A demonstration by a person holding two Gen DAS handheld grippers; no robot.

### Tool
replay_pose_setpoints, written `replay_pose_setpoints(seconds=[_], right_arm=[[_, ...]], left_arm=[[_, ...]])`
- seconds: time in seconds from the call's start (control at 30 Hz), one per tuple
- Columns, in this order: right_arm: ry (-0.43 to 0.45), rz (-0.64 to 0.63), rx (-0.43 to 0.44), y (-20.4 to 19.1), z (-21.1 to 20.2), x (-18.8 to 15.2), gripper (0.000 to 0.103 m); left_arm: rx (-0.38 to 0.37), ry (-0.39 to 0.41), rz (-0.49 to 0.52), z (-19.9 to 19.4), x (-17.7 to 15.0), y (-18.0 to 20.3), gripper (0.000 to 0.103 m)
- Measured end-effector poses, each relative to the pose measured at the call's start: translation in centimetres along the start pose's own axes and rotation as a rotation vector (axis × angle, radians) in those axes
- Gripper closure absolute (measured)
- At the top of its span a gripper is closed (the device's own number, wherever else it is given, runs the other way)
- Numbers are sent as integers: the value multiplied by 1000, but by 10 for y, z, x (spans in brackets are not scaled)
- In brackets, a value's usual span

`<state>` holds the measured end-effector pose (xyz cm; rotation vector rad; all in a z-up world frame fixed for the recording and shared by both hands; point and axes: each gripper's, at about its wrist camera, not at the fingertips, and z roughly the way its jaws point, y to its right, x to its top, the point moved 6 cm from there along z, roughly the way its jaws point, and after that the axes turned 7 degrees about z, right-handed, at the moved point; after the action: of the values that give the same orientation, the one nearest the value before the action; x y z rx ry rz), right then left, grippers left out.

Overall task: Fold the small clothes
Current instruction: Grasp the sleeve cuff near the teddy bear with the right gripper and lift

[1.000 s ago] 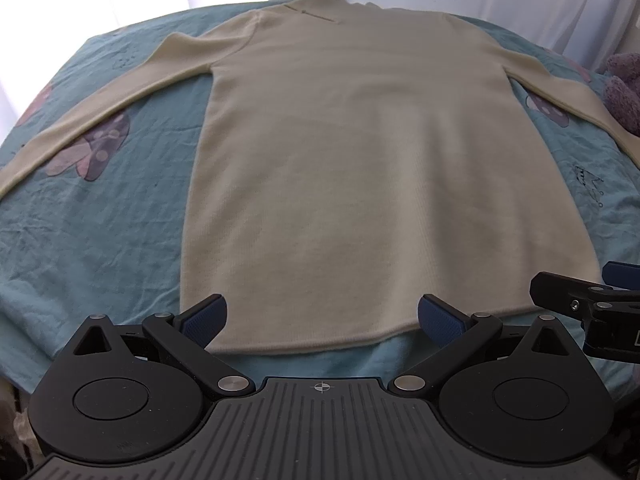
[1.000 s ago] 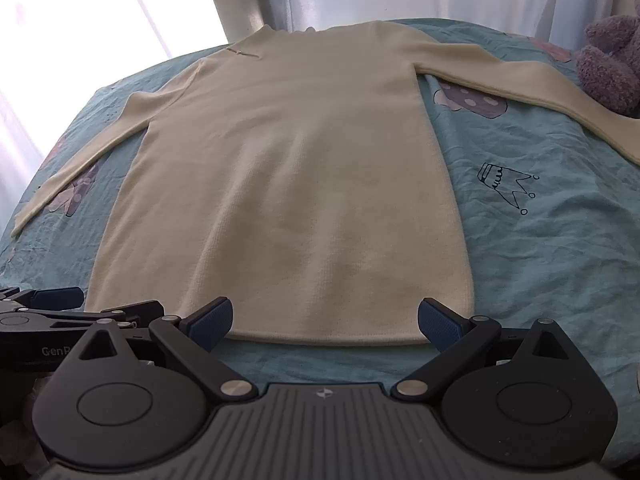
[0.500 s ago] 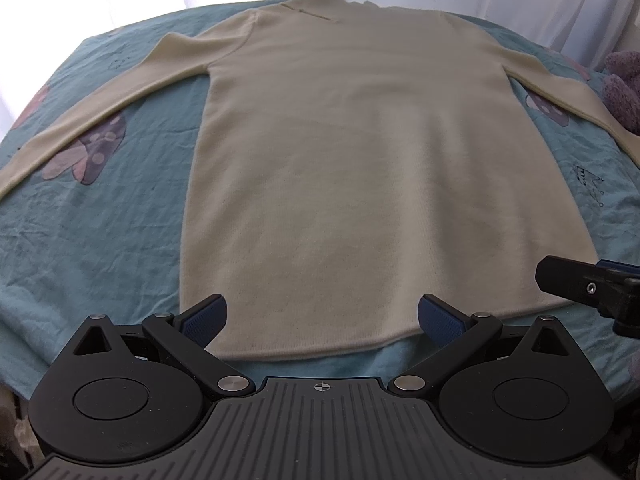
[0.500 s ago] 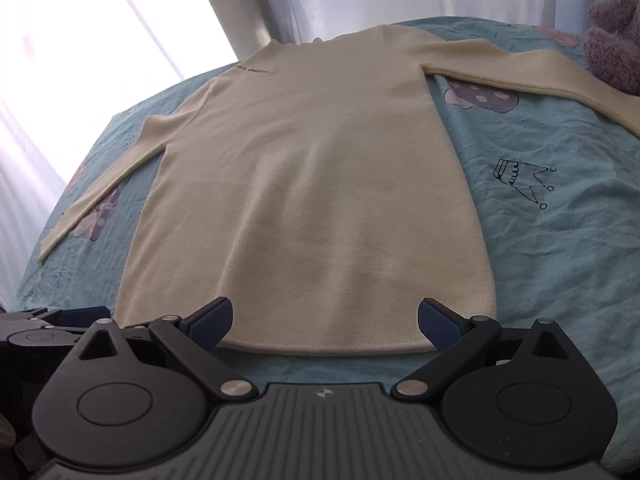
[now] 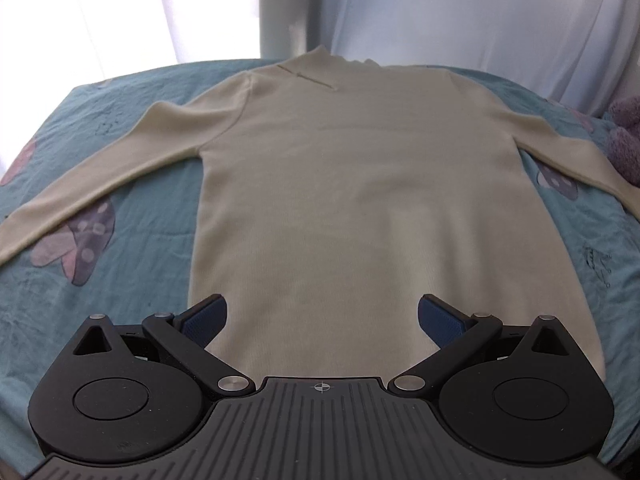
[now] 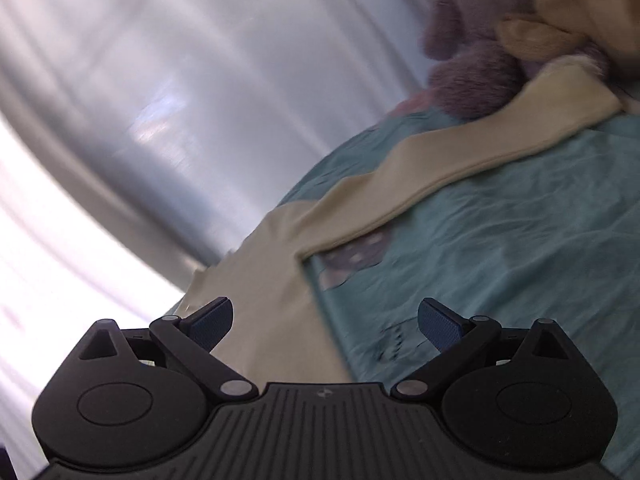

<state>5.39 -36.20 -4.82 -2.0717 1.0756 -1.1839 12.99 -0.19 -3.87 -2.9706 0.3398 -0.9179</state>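
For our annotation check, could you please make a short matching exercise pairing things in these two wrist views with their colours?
Things:
1. sweater
2. bedsheet
3. plush toy
4. gripper pads

Colours:
A. teal
B. dark blue
C. cream
D. purple

Pairs: 1-C, 2-A, 3-D, 4-B

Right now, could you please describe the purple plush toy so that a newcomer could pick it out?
Start at the teal bedsheet with the cream sweater spread on it. Follow the sweater's right sleeve to its cuff: the purple plush toy sits there, furry, beside a tan plush.
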Motion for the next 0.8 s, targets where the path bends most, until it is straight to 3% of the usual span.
replay_pose_setpoints(seconds=[0.07, 0.1, 0.23, 0.3, 0.33, 0.53, 0.63, 0.7, 0.8], right_arm=[[44, 147, -55, 29, 13, 31, 6], [76, 212, -84, 43, 17, 44, 15], [124, 393, -182, 87, 38, 81, 36], [139, 457, -237, 108, 46, 92, 57], [158, 495, -260, 118, 51, 94, 59], [246, 584, -181, 153, 57, 120, 66], [270, 618, -167, 167, 59, 133, 74], [276, 606, -174, 174, 63, 139, 88], [278, 574, -185, 180, 65, 143, 96]], left_arm=[[-8, 11, -17, 11, 10, -8, 0], [-11, 9, -26, 17, 12, -12, 0], [-19, -33, -61, 47, 13, -30, 0], [-17, -56, -66, 59, 9, -33, 0], [-15, -64, -64, 64, 8, -34, 0], [23, -106, -73, 82, 0, -30, 0], [39, -96, -81, 82, -1, -27, 0], [48, -89, -79, 83, -1, -26, 0], [44, -85, -89, 82, -3, -27, 0]])
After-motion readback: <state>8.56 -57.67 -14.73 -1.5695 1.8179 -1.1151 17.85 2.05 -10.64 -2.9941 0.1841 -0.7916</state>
